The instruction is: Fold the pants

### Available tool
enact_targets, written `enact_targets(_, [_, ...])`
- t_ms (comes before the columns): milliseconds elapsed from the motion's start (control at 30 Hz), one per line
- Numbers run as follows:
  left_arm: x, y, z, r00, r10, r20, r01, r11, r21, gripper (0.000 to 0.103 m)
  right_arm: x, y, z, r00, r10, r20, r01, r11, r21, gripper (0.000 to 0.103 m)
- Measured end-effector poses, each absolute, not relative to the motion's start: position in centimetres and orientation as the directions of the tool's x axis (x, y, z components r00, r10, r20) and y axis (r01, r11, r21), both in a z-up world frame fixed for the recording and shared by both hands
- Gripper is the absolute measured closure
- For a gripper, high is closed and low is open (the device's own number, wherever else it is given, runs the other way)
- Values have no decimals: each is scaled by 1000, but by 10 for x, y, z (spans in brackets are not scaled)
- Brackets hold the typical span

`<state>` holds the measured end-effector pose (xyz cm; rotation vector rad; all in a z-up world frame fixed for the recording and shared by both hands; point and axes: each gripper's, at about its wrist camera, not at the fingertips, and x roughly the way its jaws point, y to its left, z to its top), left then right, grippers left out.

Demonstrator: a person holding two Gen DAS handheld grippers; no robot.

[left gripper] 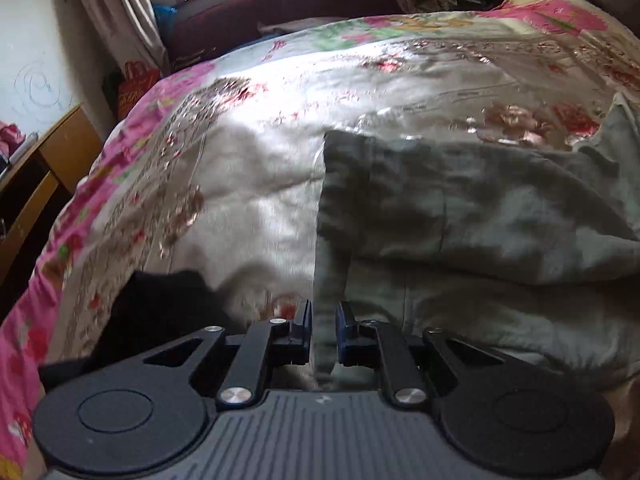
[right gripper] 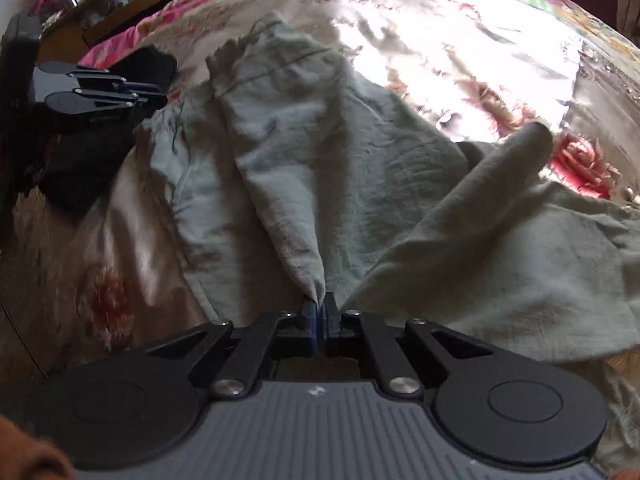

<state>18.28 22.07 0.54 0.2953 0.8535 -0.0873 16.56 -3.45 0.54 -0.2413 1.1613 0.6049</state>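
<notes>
On the bed [left gripper: 248, 184], spread with a shiny flowered quilt [right gripper: 460, 52] edged in pink, lie the grey-green pants [right gripper: 320, 152], rumpled and partly lifted. Both grippers grip the cloth.

Seen from the left wrist, the left gripper [left gripper: 323, 320] has its jaws drawn close around a narrow, taut strip of the pants [left gripper: 460, 208], which runs up between the blue pads to a folded corner above. The cloth fills the gap, so the jaws pinch it. To the right of that strip the rest of the garment lies in broad folds over the quilt. A dark piece of cloth [left gripper: 160, 304] lies on the quilt just left of this gripper.

Seen from the right wrist, the right gripper [right gripper: 319, 308] has its jaws pressed together on a pointed tip of the pants, and the fabric fans out from that tip towards the far side of the bed. One rolled fold sticks up to the right, over a red flower on the quilt. The left gripper [right gripper: 162, 94] shows at the left edge of this view, beside the pants' far left edge.

Beyond the bed are a dark red headboard [left gripper: 288, 4], a curtain [left gripper: 116, 12] by a bright window, and a wooden shelf [left gripper: 52, 160] at the left.
</notes>
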Motion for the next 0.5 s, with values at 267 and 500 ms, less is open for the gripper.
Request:
enact_targets(267, [186,214,18,734,-11,-679,198,960,198,36,174,-31,14,311,129,-942,-627,773,-101,79])
enact_targets(500, [229,209,5,735,-106,-670,295,939,175,19,165,3,28,364,211,-907,-687,719,-108,66])
